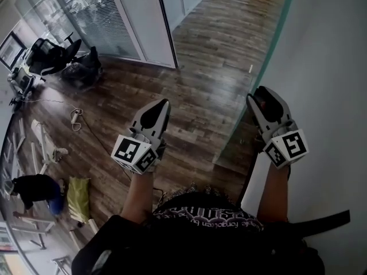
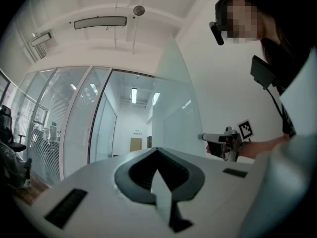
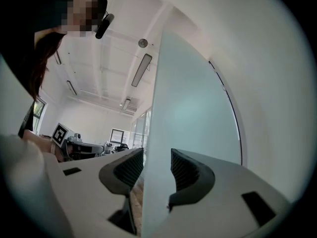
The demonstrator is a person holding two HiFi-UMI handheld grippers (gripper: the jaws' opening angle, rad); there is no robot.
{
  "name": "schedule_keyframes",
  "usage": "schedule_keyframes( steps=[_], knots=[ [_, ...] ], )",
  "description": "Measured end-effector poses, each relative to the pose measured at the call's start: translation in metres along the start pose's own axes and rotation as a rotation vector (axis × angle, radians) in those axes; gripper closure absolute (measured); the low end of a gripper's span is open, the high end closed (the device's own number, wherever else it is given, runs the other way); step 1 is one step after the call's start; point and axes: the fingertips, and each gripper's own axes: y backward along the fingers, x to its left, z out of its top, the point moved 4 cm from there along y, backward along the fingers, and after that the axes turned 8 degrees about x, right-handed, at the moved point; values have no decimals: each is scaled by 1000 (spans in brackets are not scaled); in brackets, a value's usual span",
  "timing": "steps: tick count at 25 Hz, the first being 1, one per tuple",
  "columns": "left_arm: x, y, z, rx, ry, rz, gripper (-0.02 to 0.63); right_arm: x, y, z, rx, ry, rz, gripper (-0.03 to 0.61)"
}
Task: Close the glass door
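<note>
A: Where is the glass door (image 3: 198,113)?

B: Standing open, its free edge between the jaws of the right gripper (image 3: 157,165). One jaw sits on each face. They're apart, straddling the pane. I can't see a firm pinch.

A: And the left gripper (image 2: 158,155)?

B: Jaws clenched tip to tip with nothing in them. It's held over the wood floor (image 1: 200,67), well clear of the door.

A: How to do this step well?

B: My judgement: nip the jaws lightly onto the edge, or just hook it. Then carry it along the door's own arc at a steady pace. Don't twist, because a thin pane could slip out sideways. Slow down near the frame so it doesn't bang. Keep the left gripper out of the closing gap.

A: Any writing?

B: No brand shows on the door. The marker cube (image 1: 287,146) bears only black-and-white square patterns. A band of pale print crosses the person's dark top (image 1: 206,219), but it's upside down and too warped to read with confidence.
</note>
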Motion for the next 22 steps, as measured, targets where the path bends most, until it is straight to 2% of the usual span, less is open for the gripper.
schedule_keyframes(
  steps=[3,8,17,22],
  knots=[
    [3,6,-1,-2,-13,9,612,-1,3,-1,-5,-23,11,419],
    [17,11,0,-2,-18,38,611,-4,-22,-8,60,-11,35,420],
    [30,29,-7,16,1,84,612,10,-54,-10,43,-86,117,420],
    [49,39,-22,28,13,97,612,19,-74,-11,42,-82,130,420]
  ],
)
